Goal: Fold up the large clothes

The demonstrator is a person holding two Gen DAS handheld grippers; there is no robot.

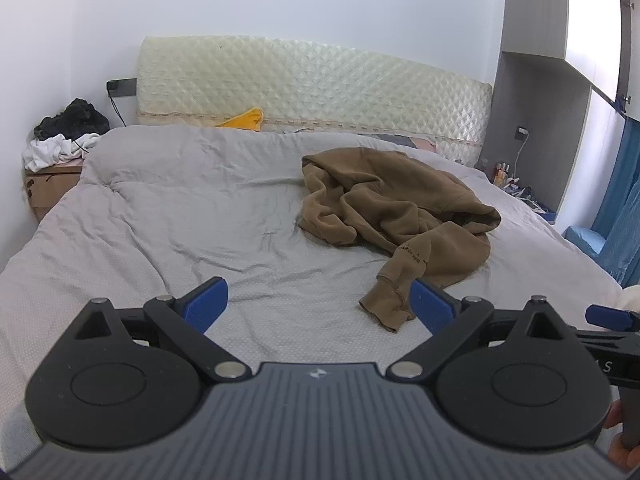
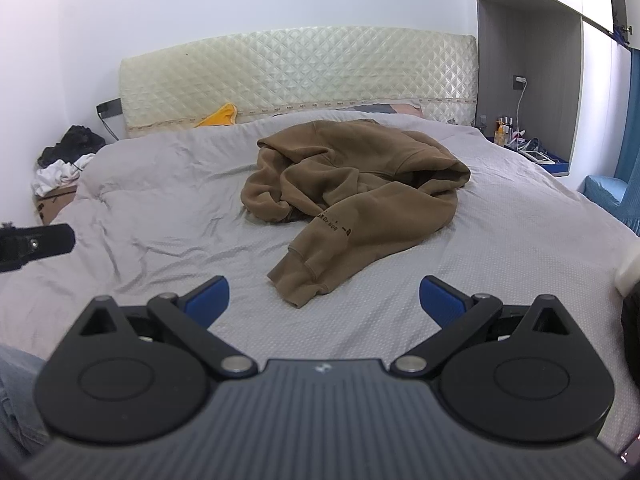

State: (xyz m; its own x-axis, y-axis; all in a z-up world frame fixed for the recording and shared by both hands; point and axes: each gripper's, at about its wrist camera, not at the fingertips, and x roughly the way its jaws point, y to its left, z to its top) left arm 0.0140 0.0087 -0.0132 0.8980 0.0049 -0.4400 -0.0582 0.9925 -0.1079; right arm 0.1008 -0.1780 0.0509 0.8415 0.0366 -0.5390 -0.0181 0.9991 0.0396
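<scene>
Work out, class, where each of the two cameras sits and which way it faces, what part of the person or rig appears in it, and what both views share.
Left wrist: on the left tongs, open, facing the headboard across the bed; the hoodie lies ahead to the right; the right tongs and fingers show at the right edge.
Right wrist: on the right tongs, open, facing the same way, hoodie straight ahead; the left tongs show at left.
Shared: bed, hoodie, headboard, yellow cloth.

Soft, even daylight from the right, faint shadows, sharp centre, fisheye bending at the edges, corners dark.
</scene>
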